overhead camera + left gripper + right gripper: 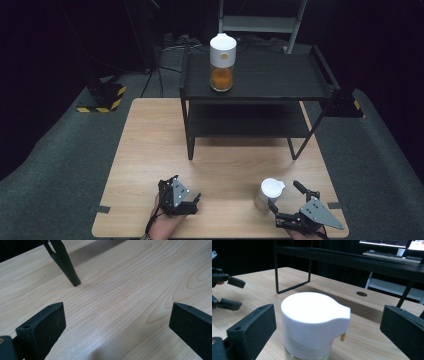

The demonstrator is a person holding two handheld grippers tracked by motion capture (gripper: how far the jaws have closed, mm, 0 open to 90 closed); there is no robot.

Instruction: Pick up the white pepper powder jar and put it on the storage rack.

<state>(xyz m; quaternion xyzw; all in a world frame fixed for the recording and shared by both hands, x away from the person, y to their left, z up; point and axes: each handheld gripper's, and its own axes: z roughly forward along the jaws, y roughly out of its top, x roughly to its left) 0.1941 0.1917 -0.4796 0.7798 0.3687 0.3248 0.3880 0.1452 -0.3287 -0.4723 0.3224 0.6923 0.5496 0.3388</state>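
Evidently an approach step: right gripper (289, 199) wide open, jaws either side of a white-capped jar (268, 194) at the table's (150, 150) near right, not touching it; the right gripper view shows the cap (312, 322) centred between the jaws. Next move, by judgement: ease forward, close on the jar below the cap. Left gripper (186, 192) also open, empty, low over bare wood. Second jar (222, 62), orange contents, on the shelf's (280, 85) top.

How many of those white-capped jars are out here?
2. One jar with orange contents stands on the black shelf's top level; the other jar stands on the table between the right tongs' open jaws.
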